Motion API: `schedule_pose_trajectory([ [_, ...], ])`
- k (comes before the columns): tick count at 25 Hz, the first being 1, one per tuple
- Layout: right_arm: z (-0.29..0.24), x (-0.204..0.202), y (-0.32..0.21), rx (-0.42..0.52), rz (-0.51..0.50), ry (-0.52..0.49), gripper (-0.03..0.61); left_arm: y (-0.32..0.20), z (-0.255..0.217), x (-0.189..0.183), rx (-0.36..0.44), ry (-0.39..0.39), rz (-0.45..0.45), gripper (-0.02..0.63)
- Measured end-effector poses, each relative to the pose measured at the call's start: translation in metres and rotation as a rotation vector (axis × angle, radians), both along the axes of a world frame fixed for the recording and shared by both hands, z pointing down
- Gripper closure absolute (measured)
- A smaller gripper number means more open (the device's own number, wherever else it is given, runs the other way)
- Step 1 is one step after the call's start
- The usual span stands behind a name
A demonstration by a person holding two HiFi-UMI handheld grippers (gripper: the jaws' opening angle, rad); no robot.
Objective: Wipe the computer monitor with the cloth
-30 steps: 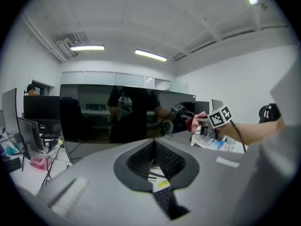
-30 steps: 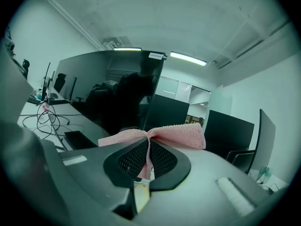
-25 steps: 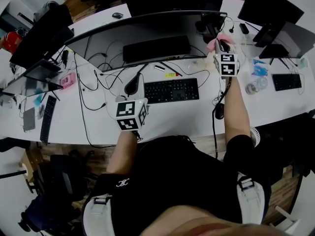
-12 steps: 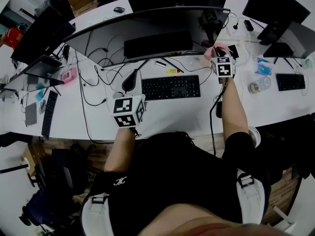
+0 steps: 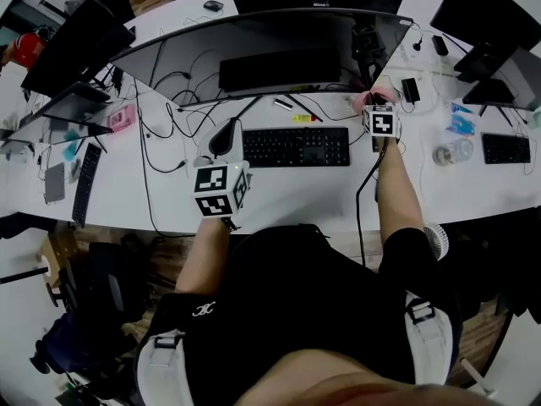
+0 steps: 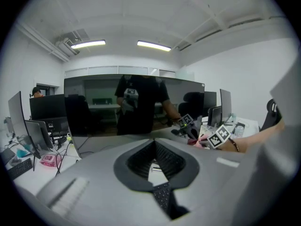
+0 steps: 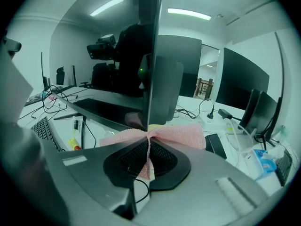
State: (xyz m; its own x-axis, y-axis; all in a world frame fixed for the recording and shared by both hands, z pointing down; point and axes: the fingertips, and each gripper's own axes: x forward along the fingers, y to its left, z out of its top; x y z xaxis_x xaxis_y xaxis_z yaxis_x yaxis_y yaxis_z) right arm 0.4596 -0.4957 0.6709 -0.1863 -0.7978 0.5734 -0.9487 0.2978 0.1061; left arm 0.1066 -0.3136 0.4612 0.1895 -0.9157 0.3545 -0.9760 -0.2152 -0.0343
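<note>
While the right gripper is clamping the pink cloth between closed jaws, the cloth seems to be touching the monitor at the bottom of its right edge, though the contact is hard to make out. Its loose ends are spreading to both sides of that edge. Beyond the edge, cables and a dark slab are crowding the desk, leaving little room on the right. The left gripper is hovering over the keyboard's left end, jaws together and gripping nothing, and is facing the broad screen. A bare strip of desk is lying open between the keyboard and the front edge.
</note>
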Motion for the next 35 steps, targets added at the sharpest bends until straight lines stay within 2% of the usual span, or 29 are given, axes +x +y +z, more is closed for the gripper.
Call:
schedule_pose_trajectory([
  [3, 0.010, -0.006, 0.003, -0.023, 0.009, -0.021, 0.571, 0.003, 0.004, -0.005, -0.011, -0.002, -0.006, 0.564],
  [5, 0.015, -0.018, 0.005, -0.031, -0.020, -0.028, 0.571, 0.005, 0.006, -0.010, -0.016, -0.001, -0.017, 0.565],
  [7, 0.015, -0.034, 0.007, -0.026, -0.053, -0.011, 0.571, 0.007, 0.007, -0.015, -0.017, -0.002, -0.030, 0.564],
  [18, 0.017, -0.102, 0.008, 0.015, -0.083, -0.030, 0.571, 0.023, 0.009, -0.064, -0.017, 0.002, -0.092, 0.565],
  [27, 0.015, -0.177, 0.018, 0.012, -0.136, -0.016, 0.571, 0.029, 0.011, -0.117, -0.013, 0.034, -0.116, 0.565],
  [35, 0.014, -0.270, 0.028, 0.027, -0.240, -0.013, 0.571, 0.055, 0.016, -0.176, -0.021, 0.055, -0.185, 0.565],
])
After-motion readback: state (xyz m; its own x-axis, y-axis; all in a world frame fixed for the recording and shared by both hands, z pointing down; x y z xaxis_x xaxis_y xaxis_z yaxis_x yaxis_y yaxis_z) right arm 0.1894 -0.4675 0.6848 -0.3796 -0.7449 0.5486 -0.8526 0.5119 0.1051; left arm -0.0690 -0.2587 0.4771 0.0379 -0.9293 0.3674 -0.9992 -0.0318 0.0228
